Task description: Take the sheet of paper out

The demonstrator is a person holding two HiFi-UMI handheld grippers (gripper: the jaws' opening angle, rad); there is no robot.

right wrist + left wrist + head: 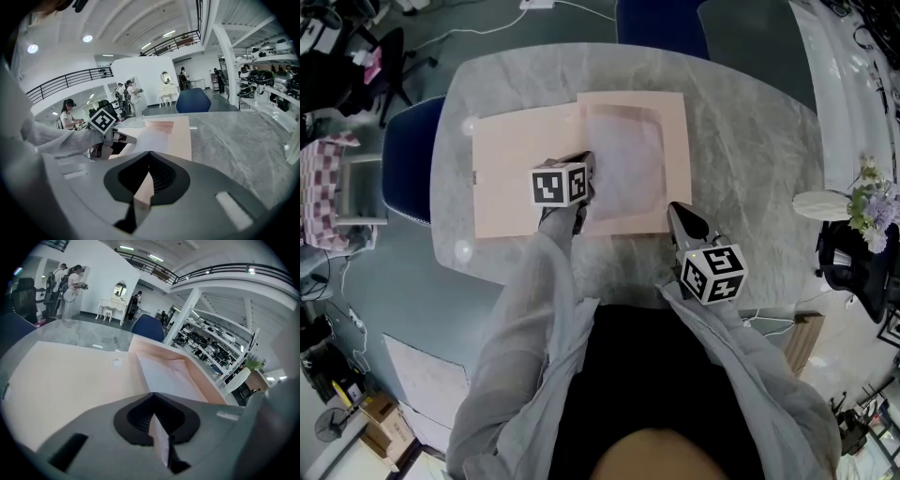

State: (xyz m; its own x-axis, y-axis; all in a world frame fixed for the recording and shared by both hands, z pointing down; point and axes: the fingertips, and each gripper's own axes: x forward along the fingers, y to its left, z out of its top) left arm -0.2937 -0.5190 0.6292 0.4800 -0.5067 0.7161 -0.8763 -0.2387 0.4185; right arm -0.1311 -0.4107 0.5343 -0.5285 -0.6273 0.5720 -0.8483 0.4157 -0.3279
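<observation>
One sheet (165,377) lies clamped between left gripper (154,414) jaws.

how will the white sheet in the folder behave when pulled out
Probably floppy and light: the sheet looks thin, its edge pinched in the left claw. It may drag the folder along, so the right claw gripping that likely helps.
</observation>
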